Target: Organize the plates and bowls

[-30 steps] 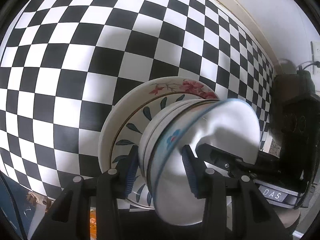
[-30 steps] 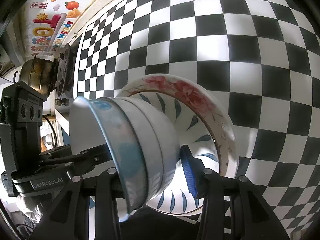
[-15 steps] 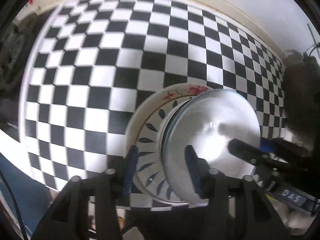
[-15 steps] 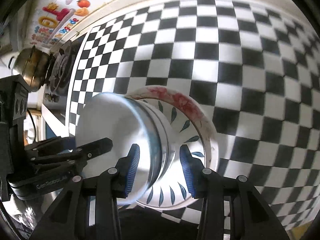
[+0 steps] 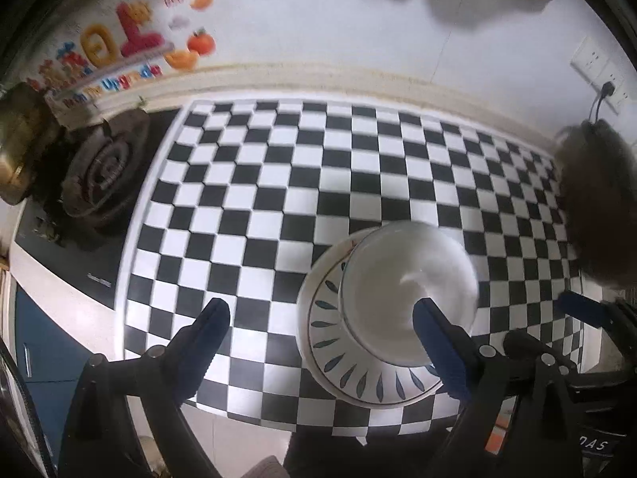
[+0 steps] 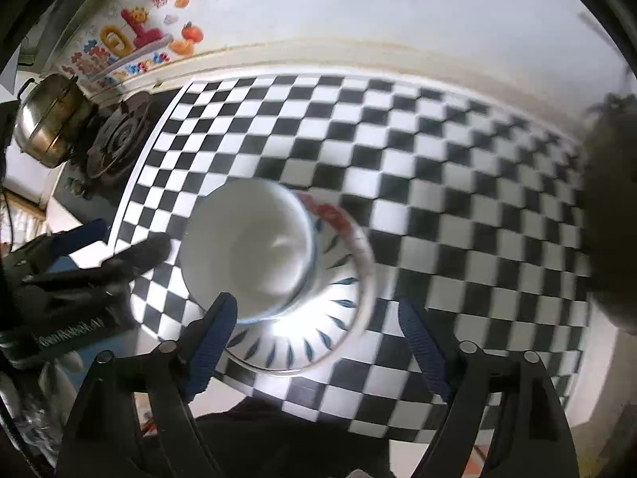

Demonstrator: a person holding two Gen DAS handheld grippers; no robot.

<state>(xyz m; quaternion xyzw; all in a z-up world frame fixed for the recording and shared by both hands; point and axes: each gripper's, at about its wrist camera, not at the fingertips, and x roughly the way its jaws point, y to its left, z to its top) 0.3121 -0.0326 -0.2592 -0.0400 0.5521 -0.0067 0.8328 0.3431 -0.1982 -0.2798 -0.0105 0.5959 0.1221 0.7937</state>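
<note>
1. Left wrist view: my left tongs have just been opening and stand wide apart, gripping nothing.
2. My right tongs have also just spread; nothing sits between them.
3. I see the white bowl nested in the leaf-patterned plate on the checkered counter, upright.

Bowl: glossy white glazed ceramic.
Plate: glazed ceramic, painted leaves.
Counter: smooth chequered covering.
Pot: polished metal.
</note>
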